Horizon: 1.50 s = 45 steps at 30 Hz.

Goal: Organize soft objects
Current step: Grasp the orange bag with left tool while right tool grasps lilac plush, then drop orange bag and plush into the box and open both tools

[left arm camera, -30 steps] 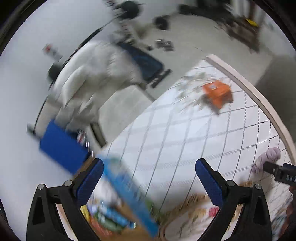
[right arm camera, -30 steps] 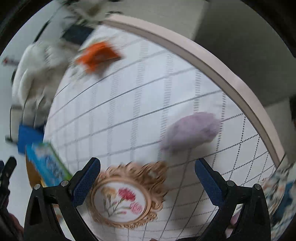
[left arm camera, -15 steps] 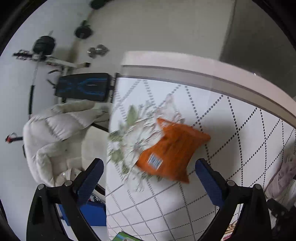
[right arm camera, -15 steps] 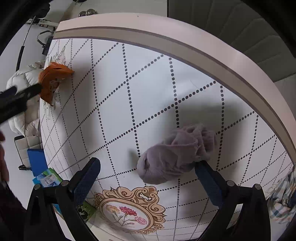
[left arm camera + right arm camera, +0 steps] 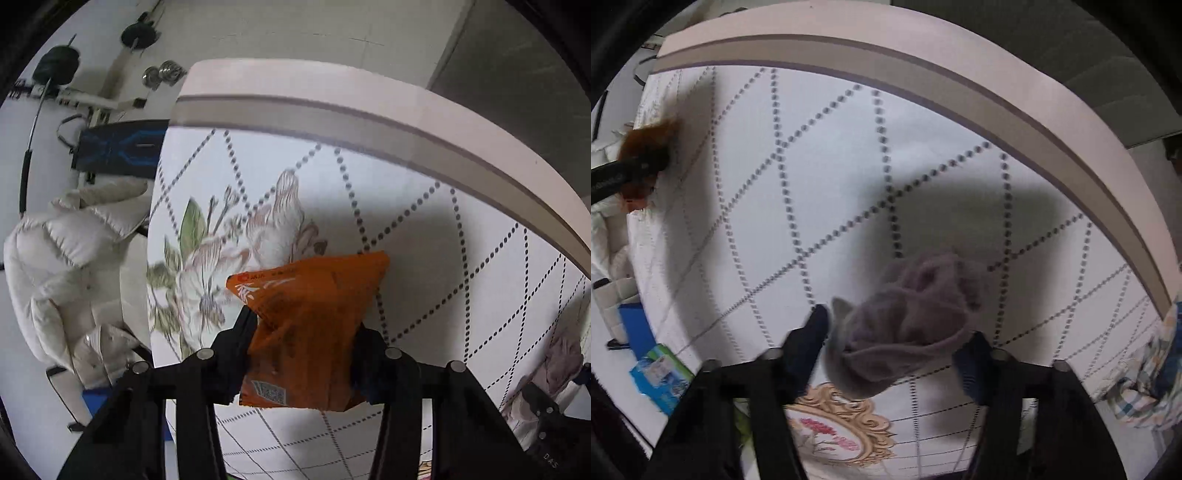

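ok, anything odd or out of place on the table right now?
Nothing damaged or spilled. The orange packet is crumpled between the closing left gripper jaws, and the mauve cloth lies bunched between the closing right gripper jaws. Both look like normal soft-item grasps on the patterned tablecloth.

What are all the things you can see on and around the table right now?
orange packet: one, orange, on the flower print at the table's left end, between the left gripper's fingers
purple cloth: one, dusty purple, bunched up near the framed rose print, between the right gripper's fingers
table: one, white top with dotted diamond lines, pale pink rim
puffy jacket: one, white, beside the table's left end
weight bench: one, black and blue, on the floor past the jacket
blue box: one, blue and green, below the table's near left edge
checked fabric: one, blue and cream, at the table's right edge
left gripper: one, black, closing on the orange packet
right gripper: one, black with blue pads, closing around the purple cloth
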### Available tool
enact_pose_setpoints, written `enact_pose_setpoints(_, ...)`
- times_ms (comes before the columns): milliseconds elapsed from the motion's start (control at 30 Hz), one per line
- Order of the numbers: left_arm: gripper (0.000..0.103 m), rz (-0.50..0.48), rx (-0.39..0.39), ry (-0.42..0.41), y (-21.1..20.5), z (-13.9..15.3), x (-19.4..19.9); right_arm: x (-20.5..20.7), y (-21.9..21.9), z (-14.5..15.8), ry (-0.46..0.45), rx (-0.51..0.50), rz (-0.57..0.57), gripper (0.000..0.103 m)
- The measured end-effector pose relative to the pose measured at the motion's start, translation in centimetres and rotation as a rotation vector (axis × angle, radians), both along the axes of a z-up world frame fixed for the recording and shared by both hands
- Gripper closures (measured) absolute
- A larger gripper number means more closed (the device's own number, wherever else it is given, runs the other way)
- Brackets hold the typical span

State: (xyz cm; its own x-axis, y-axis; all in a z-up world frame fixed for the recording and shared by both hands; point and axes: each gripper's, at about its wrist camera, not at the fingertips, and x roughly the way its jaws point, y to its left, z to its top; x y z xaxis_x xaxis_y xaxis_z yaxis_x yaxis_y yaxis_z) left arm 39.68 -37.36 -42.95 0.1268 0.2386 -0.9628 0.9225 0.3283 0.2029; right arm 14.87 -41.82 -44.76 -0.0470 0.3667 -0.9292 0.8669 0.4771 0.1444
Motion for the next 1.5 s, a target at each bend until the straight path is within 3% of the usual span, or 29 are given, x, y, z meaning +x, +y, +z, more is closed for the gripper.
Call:
enact_pose_setpoints(67,0.061,0.004,-0.012,-0.012,0.5,0.1,-1.0,-0.2,0.4,0.3,-0.008,-0.016,0.014,0.05)
enact_pose_setpoints(167,0.062,0.087,-0.071,0.006,2.2,1.6,-2.1,-0.4,1.1,1.2,-0.029,-0.038,0.052,0.054)
enact_pose_setpoints(367,0.063,0.354,-0.307,0.049,9.6,8.9,-4.5,0.6,4.5,6.2,-0.142,-0.097,0.232,0.054)
enact_pose_setpoints(467,0.063,0.54,-0.415,0.052,16.9,13.3,-5.3,2.0,7.9,9.5,-0.211,-0.123,0.366,0.054)
enact_pose_setpoints(667,0.063,0.881,-0.425,0.057,33.0,17.3,-5.7,6.1,18.1,15.3,-0.372,-0.065,0.63,0.054)
enact_pose_setpoints(867,0.063,1.103,-0.378,0.091,44.1,16.7,-3.5,10.8,30.4,20.3,-0.525,-0.068,0.904,0.054)
enact_pose_setpoints(1100,0.062,1.217,-0.393,0.206,48.3,13.3,0.1,14.2,39.9,19.7,-0.524,-0.11,1.086,0.054)
enact_pose_setpoints(1400,0.057,1.21,-0.35,0.345,48.6,9.0,1.1,15.7,43.5,15.4,-0.412,-0.084,1.125,0.05)
enact_pose_setpoints(1500,0.049,1.216,-0.362,0.371,48.8,8.7,1.0,15.9,43.2,14.3,-0.367,-0.046,1.105,0.035)
